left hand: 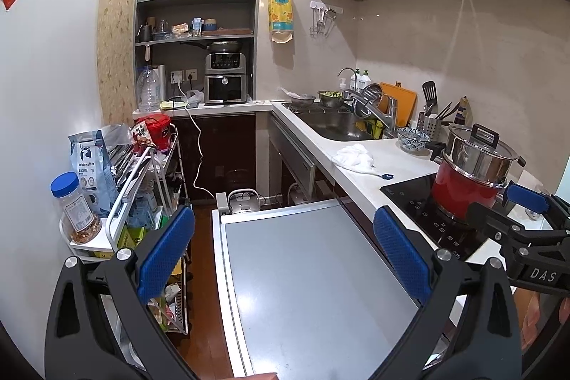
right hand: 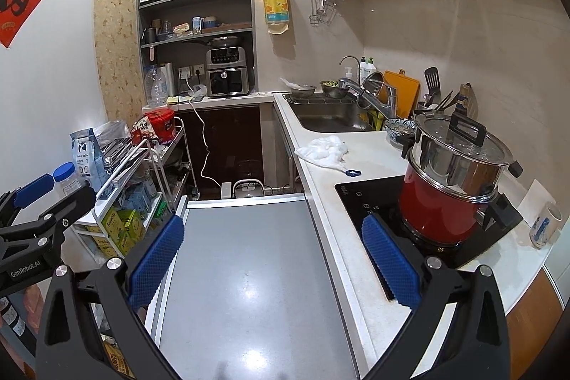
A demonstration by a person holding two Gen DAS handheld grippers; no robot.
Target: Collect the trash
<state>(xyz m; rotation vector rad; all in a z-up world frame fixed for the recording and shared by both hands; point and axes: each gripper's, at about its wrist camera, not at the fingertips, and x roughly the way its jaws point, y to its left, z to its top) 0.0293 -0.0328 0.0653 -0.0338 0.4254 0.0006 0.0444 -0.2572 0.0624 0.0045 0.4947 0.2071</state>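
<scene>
Left wrist view: the left tool (left hand: 285,259) hovered with its blue pads spread wide apart and nothing between them, above a grey flat surface (left hand: 306,280) beside the white tabletop (left hand: 359,180). The right tool (left hand: 513,205) showed at the right edge over the black cooktop (left hand: 413,202); from here I could not tell how far it was spread. A crumpled white tissue (left hand: 354,157) lay on the tabletop between the sink (left hand: 338,125) and the cooktop, with a small blue clip (left hand: 385,176) just beside it. A red pot (left hand: 463,191) with a steel steamer (left hand: 479,155) stacked on it stood on the cooktop. A wire cart (left hand: 153,187) stood at left, carrying a blue-lidded jar (left hand: 76,205) and a coffee bag (left hand: 92,166). Right wrist view: the right tool (right hand: 272,262) was likewise spread wide and empty, over the same grey surface (right hand: 249,273). The tissue (right hand: 326,148) lay well ahead of it on the tabletop (right hand: 356,155), the clip (right hand: 352,172) next to it. The left tool (right hand: 46,194) appeared at the left edge, near the cart (right hand: 142,180). A white mug (right hand: 545,225) stood right of the cooktop (right hand: 374,202).
</scene>
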